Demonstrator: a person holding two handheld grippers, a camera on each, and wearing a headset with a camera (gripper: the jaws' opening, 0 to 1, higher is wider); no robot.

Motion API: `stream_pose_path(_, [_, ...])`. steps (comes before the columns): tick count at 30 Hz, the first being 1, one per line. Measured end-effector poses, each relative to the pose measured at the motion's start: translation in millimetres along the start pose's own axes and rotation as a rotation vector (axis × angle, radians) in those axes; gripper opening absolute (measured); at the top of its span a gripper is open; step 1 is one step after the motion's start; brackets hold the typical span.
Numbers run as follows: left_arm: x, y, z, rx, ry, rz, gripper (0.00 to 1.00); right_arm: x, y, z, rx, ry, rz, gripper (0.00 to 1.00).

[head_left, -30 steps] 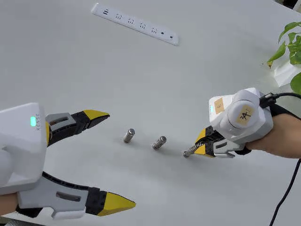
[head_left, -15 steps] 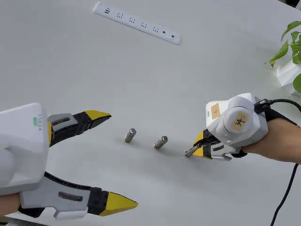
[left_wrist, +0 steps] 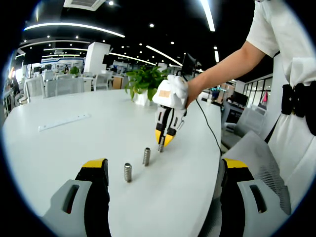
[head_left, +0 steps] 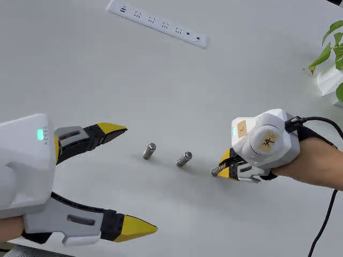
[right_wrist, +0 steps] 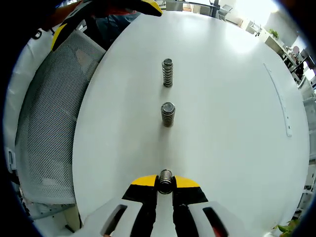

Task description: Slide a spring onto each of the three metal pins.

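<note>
My right gripper was clamped on the third spring, right of centre in the head view, tilted with its low end close to the table. The 2 sprung pins stood in a row to its left. My left gripper hung wide open and empty at lower left. I judged that the coils, pinched only at one end, could flex and spring free, or topple on release. Against 1 second earlier, the spring kept its gap from the nearest pin, and my right hand had rolled lower over it.

Three springs, two tools, one power strip and one potted plant are on view.
</note>
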State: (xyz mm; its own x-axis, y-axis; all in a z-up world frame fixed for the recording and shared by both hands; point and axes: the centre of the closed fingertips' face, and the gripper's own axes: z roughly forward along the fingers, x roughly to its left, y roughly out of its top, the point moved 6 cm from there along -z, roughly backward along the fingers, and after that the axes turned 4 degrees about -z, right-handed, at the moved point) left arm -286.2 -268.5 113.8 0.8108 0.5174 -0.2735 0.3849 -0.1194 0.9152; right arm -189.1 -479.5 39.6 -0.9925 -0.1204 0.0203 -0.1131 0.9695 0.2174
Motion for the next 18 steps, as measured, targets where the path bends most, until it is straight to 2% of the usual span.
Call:
stream_pose_path(7, [0.0,0.0,0.2,0.002,-0.001,0.003,0.94,0.3,0.1,0.5,-0.005,-0.001,0.007,0.08])
stream_pose_path(18, [0.2,-1.6,-1.8,0.006,0.001,0.006,0.94,0.7,0.3,-4.7,-0.028,-0.017,0.037,0.16])
